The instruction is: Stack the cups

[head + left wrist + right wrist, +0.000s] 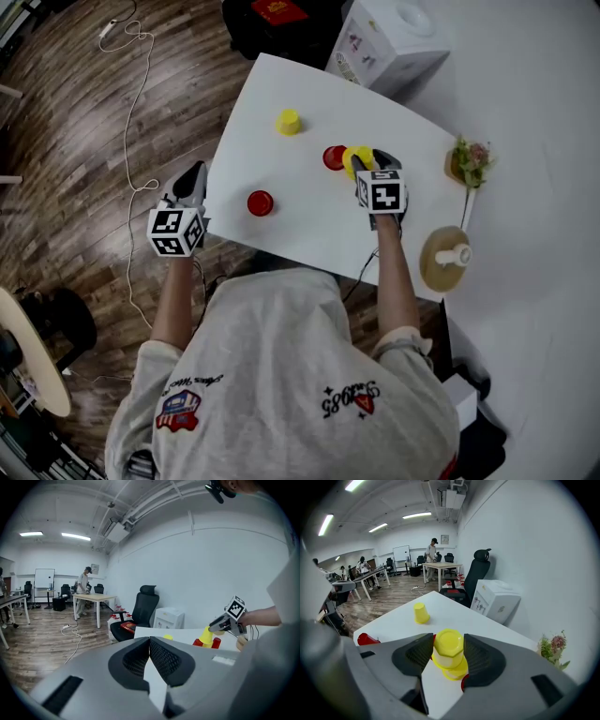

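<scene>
My right gripper (pixel 366 161) is shut on an upturned yellow cup (pixel 448 645), pads against its sides, over the table's far middle. Right under it sits a second yellow cup (pixel 458 671), with a red cup (pixel 334 157) touching on the left. Another yellow cup (pixel 288 122) stands upturned further back on the white table (pixel 309 234). A lone red cup (pixel 260 202) sits near the left edge. My left gripper (pixel 190 183) hangs off the table's left side, jaws shut and empty (pixel 150 641).
A white water dispenser (pixel 389 37) and a black office chair (pixel 143 606) stand beyond the far edge. A small plant (pixel 472 161) and a round wooden stand (pixel 445 258) sit at the table's right end. A cable (pixel 141 84) trails across the wooden floor.
</scene>
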